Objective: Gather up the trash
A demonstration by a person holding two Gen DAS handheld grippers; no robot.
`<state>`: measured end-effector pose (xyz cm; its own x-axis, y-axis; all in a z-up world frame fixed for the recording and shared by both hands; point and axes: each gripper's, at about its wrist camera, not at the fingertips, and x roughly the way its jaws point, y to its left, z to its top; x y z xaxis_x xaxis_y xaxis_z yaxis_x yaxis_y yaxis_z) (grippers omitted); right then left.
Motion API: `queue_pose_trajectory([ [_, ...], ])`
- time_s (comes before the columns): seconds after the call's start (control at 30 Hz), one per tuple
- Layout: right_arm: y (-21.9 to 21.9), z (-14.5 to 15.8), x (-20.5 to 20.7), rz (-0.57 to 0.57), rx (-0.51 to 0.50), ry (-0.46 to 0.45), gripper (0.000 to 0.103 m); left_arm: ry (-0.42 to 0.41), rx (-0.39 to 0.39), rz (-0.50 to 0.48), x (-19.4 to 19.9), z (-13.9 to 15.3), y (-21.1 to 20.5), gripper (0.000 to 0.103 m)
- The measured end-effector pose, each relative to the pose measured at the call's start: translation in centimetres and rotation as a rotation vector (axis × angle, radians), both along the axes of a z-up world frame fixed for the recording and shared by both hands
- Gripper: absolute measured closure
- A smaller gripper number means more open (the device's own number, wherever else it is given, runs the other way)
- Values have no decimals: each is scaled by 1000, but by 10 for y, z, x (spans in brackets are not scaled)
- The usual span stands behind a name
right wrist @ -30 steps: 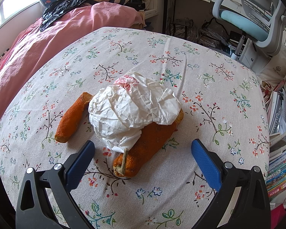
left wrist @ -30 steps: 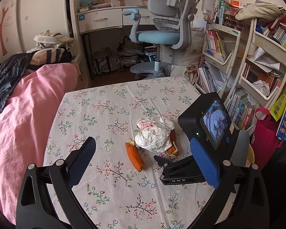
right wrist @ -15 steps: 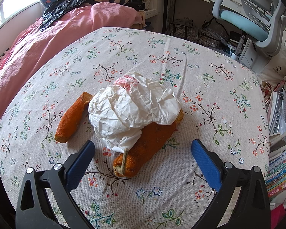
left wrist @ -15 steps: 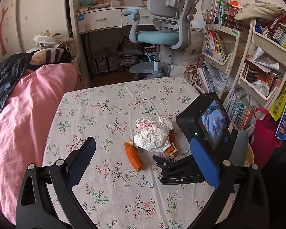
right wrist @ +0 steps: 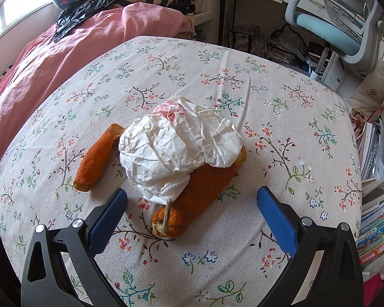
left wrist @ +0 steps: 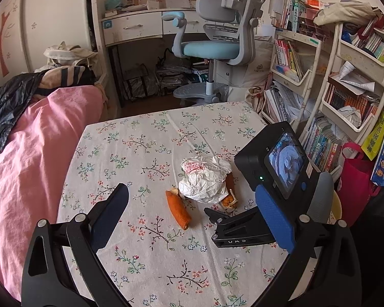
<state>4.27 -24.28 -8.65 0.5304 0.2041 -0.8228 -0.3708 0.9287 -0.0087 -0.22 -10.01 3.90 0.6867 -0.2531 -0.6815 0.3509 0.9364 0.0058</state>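
- The floral tablecloth (right wrist: 281, 107) lies bare all around the trash.
- The crumpled white wrapper (right wrist: 176, 145) covers the long orange peel (right wrist: 199, 192), blocking its far end.

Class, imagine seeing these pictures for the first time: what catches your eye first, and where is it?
A crumpled white plastic bag sits mid-table on the floral tablecloth, draped over one long orange peel. A second orange peel strip lies beside it, toward the pink bed. The open right gripper faces the pile.

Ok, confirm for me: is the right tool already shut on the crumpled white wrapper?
No. The right tool is open, and the crumpled white wrapper lies untouched on two orange peel pieces ahead of it.
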Motion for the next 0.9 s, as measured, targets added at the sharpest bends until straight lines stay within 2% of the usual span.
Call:
queue_pose_trajectory([
  [0.27, 0, 0, 0, 0, 0, 0, 7, 10, 9, -25, -2, -2, -3, 7],
  [0.33, 0, 0, 0, 0, 0, 0, 6, -6, 7, 3, -3, -1, -2, 7],
  [0.9, 1, -1, 0, 0, 0, 0, 6, -2, 24, -18, -5, -1, -8, 7],
])
